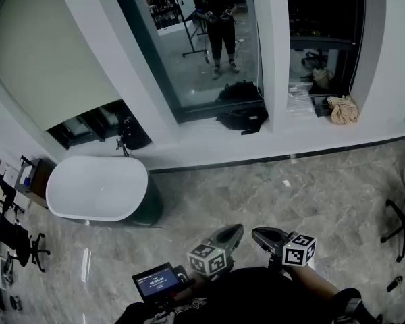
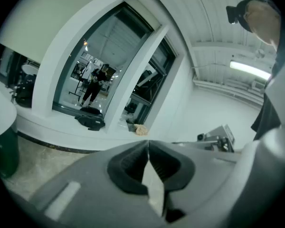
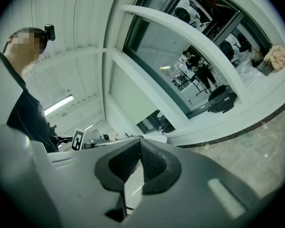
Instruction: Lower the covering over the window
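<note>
A pale roller blind covers most of the left window, with a dark strip of glass open below it. The middle window is bare and mirrors a standing person. Both grippers are held low near my body, well back from the wall. My left gripper and my right gripper point toward the windows, jaws shut with nothing between them. In the left gripper view the shut gripper faces the middle window. The right gripper in its own view is shut too, with the blind beyond it.
A white round table stands below the blind. A black bag and a beige cloth lie on the sill. Office chairs stand at the left, and a chair base at the right. A small screen device is near my body.
</note>
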Demonstrator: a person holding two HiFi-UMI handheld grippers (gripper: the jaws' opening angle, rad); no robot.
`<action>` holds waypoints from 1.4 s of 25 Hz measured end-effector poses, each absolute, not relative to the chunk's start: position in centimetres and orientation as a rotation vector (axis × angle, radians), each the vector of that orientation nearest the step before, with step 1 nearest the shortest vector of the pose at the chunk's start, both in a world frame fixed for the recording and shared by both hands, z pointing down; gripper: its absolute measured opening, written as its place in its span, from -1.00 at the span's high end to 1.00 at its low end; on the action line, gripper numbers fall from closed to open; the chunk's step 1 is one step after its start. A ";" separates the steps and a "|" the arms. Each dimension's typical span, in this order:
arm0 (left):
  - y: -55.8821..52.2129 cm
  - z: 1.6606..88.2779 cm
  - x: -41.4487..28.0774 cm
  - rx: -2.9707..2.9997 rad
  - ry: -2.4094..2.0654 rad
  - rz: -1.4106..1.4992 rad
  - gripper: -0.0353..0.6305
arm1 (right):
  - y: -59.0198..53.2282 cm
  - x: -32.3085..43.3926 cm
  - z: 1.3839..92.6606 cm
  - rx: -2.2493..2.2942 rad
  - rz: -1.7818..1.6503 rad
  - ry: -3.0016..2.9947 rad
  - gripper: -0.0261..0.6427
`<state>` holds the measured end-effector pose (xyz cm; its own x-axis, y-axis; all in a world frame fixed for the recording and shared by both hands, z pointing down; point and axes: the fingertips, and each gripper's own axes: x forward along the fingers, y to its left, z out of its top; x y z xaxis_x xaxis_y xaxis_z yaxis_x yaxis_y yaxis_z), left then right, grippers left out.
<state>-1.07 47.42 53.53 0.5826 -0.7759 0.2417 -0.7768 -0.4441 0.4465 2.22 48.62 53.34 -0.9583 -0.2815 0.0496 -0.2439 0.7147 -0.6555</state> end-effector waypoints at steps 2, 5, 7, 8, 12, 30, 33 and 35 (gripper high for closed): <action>47.6 53.5 -0.9 2.298 -1.236 0.001 0.88 | 48.8 2.4 53.4 -0.441 -1.081 2.861 0.91; 47.7 53.6 -0.8 2.289 -1.240 -0.005 0.88 | 49.0 2.6 53.4 -0.442 -1.076 2.866 0.91; 47.6 53.6 -0.7 2.283 -1.241 -0.009 0.88 | 49.0 2.8 53.4 -0.440 -1.075 2.870 0.91; 47.6 53.7 -0.6 2.283 -1.240 -0.012 0.88 | 49.0 2.9 53.4 -0.439 -1.074 2.873 0.91; 47.5 53.7 0.1 2.284 -1.230 -0.016 0.88 | 49.0 3.3 53.2 -0.444 -1.059 2.880 0.91; 43.2 57.7 2.5 2.200 -1.062 0.060 0.88 | 44.4 7.1 55.3 -0.626 -1.212 2.716 0.90; 38.8 58.8 1.4 2.197 -1.022 0.055 0.88 | 40.1 6.2 56.2 -0.698 -1.190 2.729 0.90; 35.0 59.0 0.3 2.213 -0.996 0.045 0.88 | 36.5 5.4 56.6 -0.750 -1.168 2.736 0.90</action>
<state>0.32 34.96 59.01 0.7036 -0.6447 0.2987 -0.6691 -0.4597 0.5839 5.45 36.51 56.56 -0.8779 -0.4636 0.1203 -0.4075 0.5912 -0.6960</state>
